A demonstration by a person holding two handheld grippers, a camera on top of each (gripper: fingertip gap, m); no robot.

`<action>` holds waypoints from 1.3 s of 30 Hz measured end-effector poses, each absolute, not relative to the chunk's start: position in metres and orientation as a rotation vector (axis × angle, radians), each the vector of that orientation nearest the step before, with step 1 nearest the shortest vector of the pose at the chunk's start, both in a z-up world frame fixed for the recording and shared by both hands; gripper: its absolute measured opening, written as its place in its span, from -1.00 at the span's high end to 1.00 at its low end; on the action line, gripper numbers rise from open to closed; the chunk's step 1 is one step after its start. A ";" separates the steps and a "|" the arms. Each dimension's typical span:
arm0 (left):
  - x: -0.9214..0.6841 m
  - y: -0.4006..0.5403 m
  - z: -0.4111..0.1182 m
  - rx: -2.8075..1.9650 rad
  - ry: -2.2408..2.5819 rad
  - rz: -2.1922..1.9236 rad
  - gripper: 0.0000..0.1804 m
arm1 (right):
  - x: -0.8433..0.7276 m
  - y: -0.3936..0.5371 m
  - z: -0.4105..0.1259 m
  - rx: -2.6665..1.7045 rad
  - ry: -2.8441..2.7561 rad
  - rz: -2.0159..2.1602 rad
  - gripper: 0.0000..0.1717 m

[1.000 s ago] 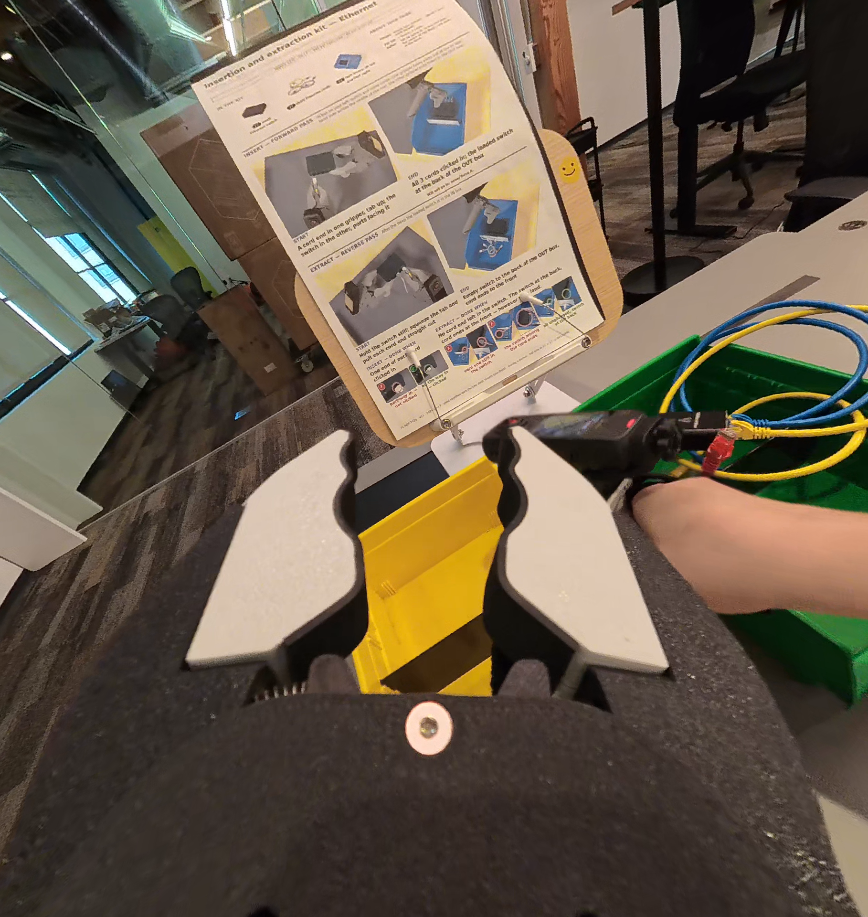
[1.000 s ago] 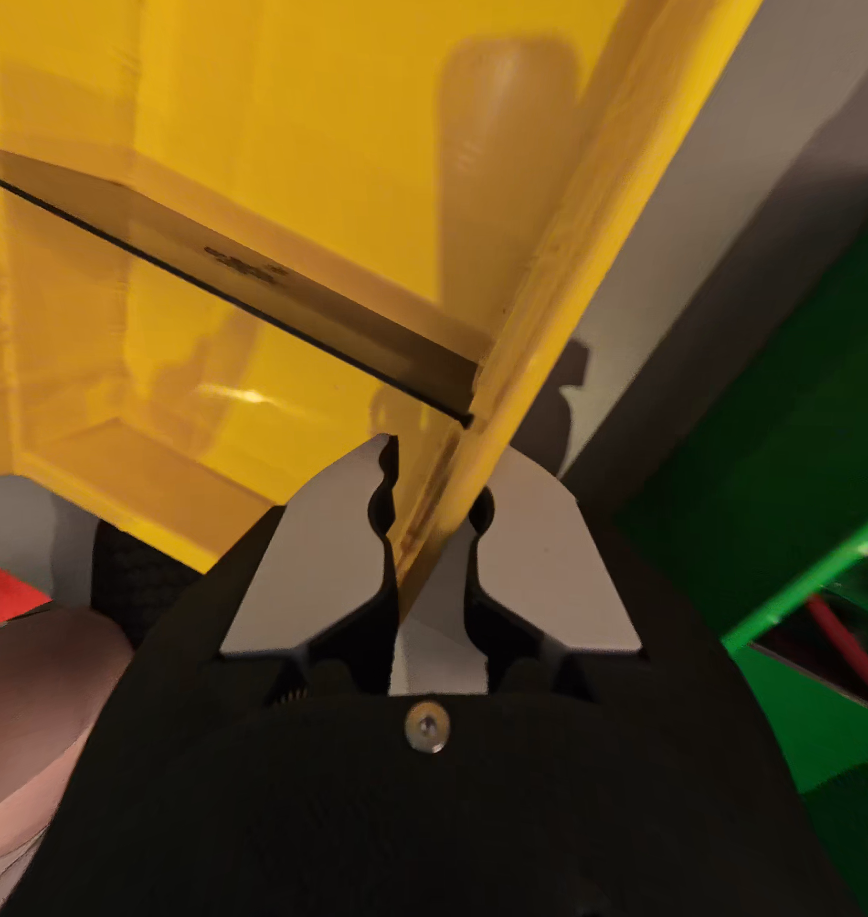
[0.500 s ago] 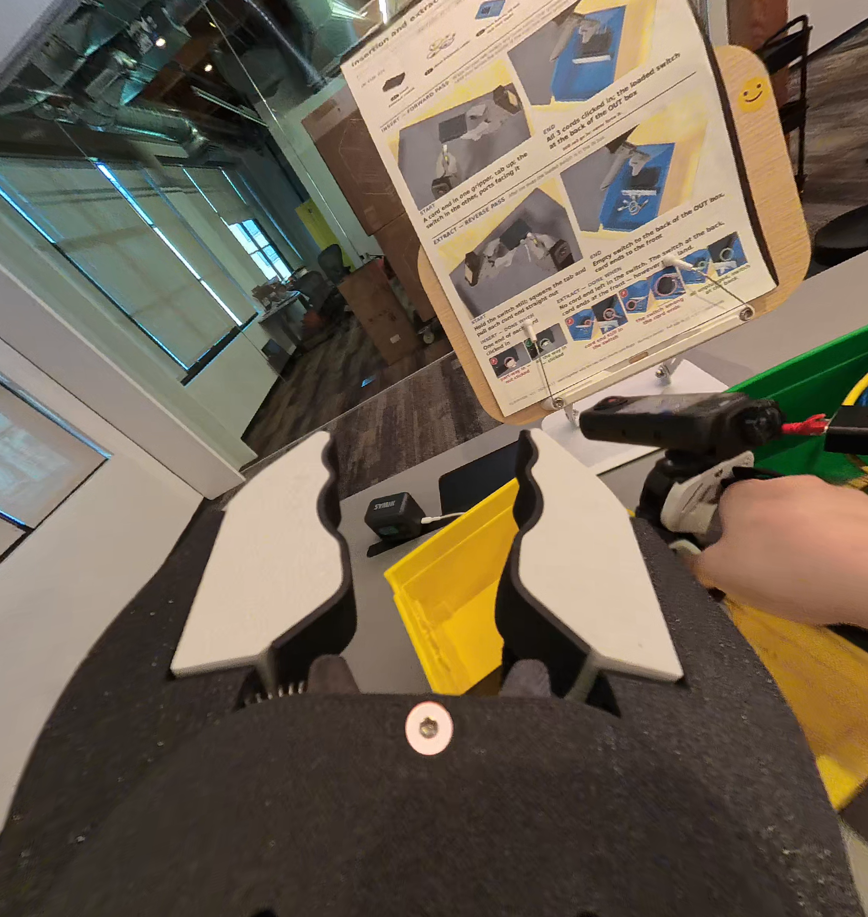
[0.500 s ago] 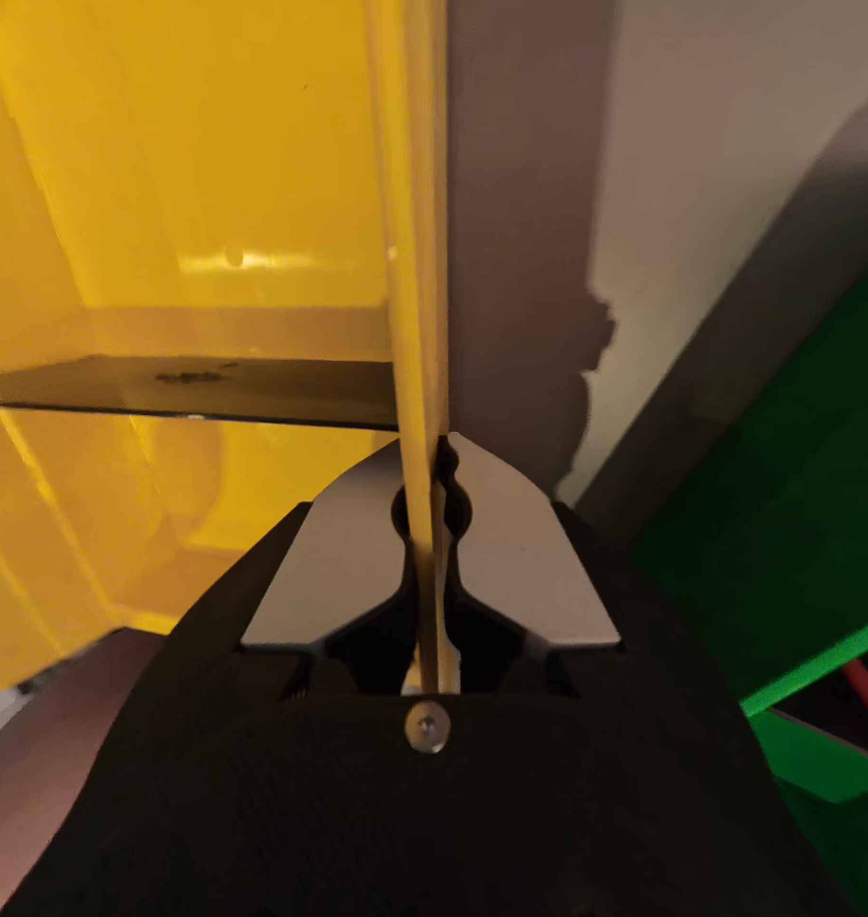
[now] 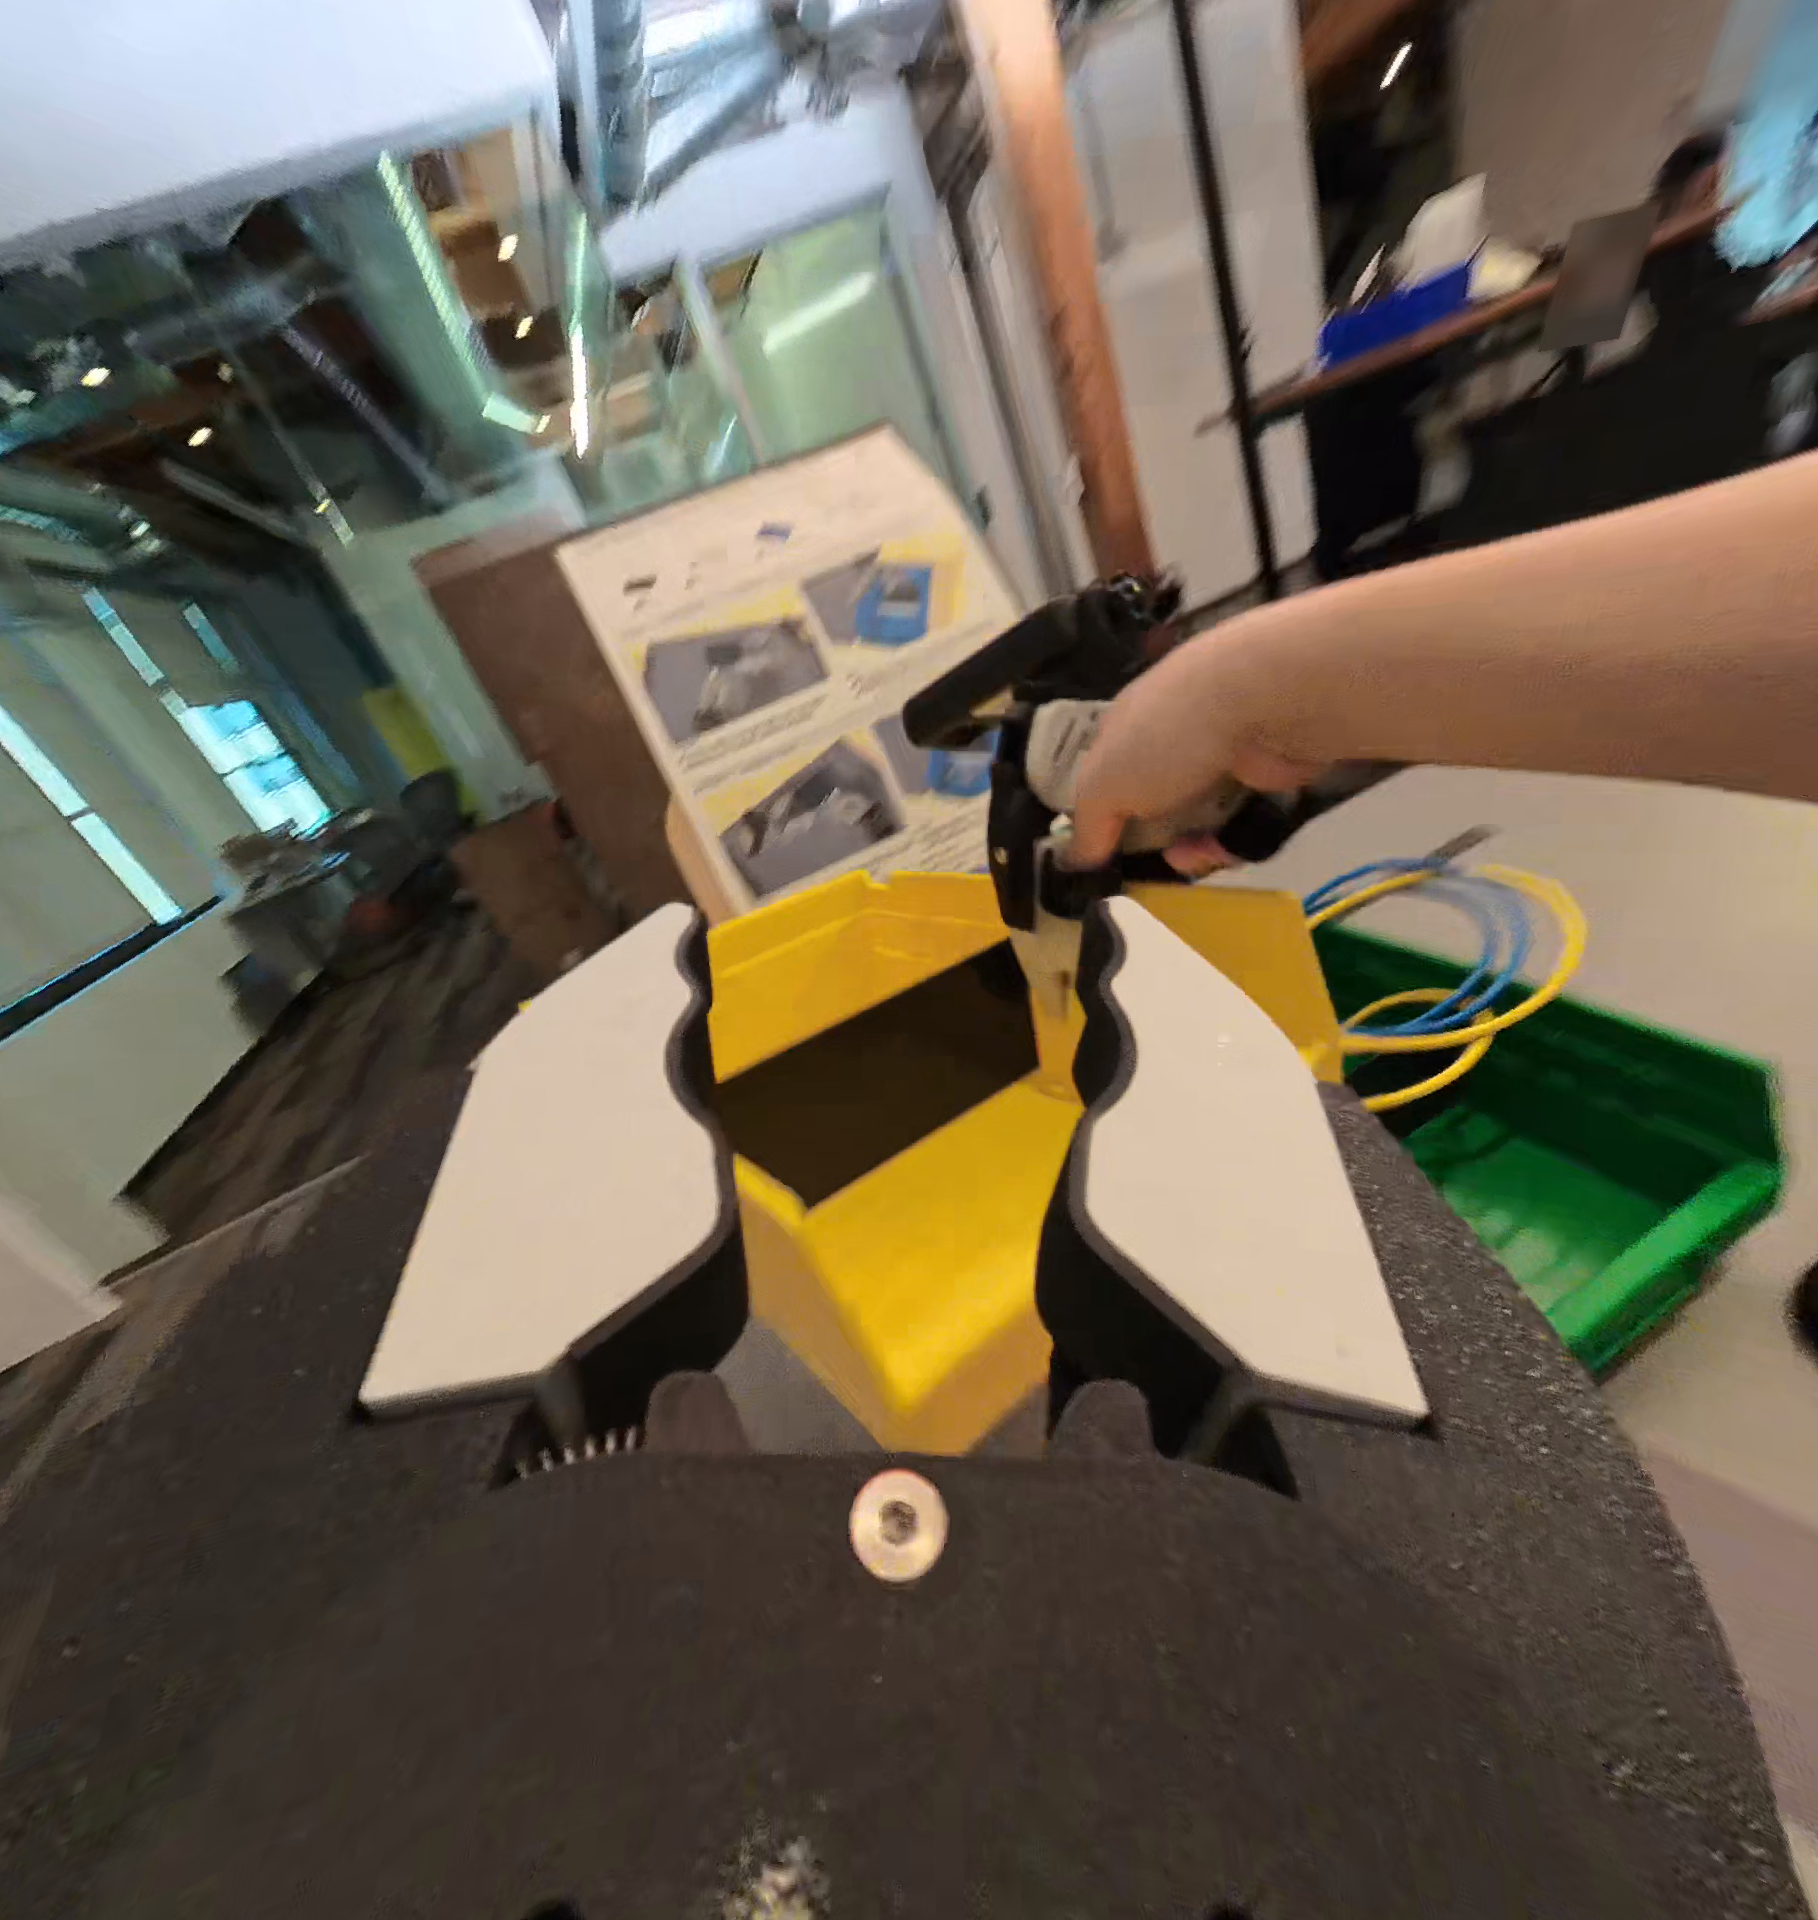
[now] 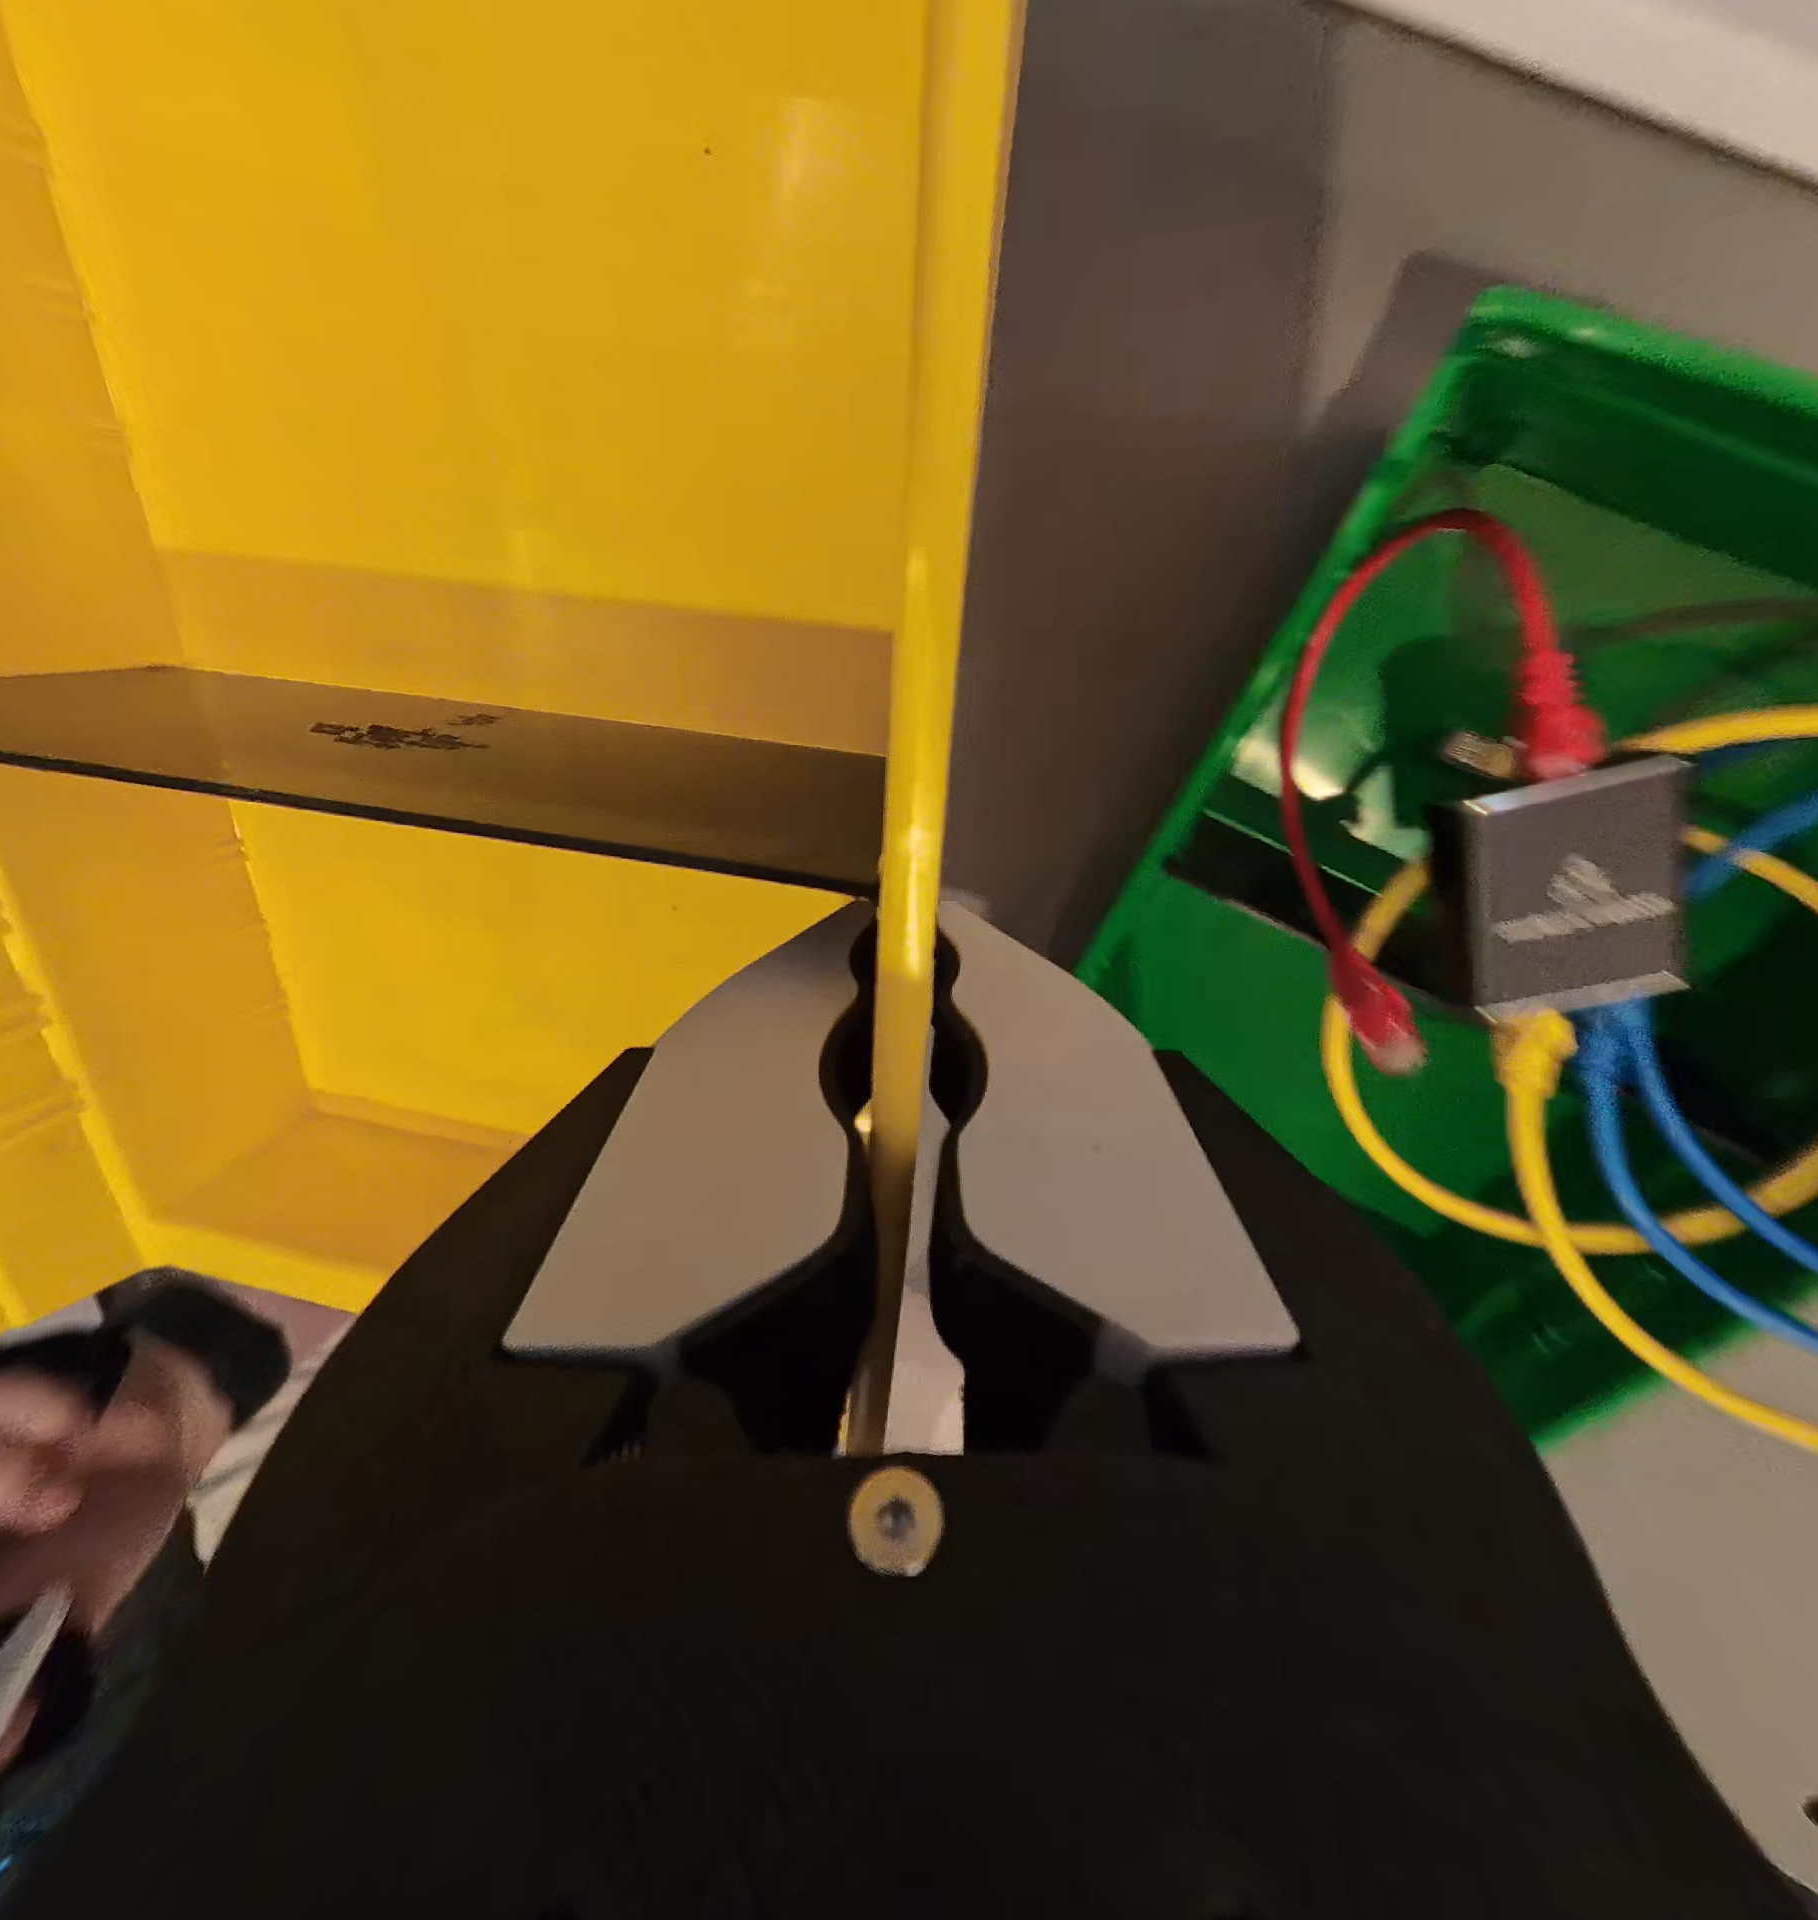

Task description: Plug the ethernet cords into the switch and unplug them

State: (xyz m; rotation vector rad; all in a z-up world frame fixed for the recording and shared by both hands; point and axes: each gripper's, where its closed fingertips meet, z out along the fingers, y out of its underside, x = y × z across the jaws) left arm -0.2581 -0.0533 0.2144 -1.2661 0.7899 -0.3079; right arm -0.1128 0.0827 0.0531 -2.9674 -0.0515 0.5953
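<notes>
Yellow bin (image 5: 889, 1288) lifted off tabletop; right gripper (image 6: 905, 940) fingers clamp its wall; left gripper (image 5: 889, 997) fingers spread, empty; switch (image 6: 1570, 894) waits in green bin (image 6: 1300, 1049).

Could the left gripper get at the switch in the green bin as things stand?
Probably not directly: the left gripper is open, but the yellow bin, clamped by the right gripper, stands between it and the switch in the green bin.
</notes>
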 end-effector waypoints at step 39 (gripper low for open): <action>-0.065 0.098 -0.081 -2.690 1.178 -0.873 0.46 | 0.360 -0.158 -0.121 -2.874 0.768 0.392 0.90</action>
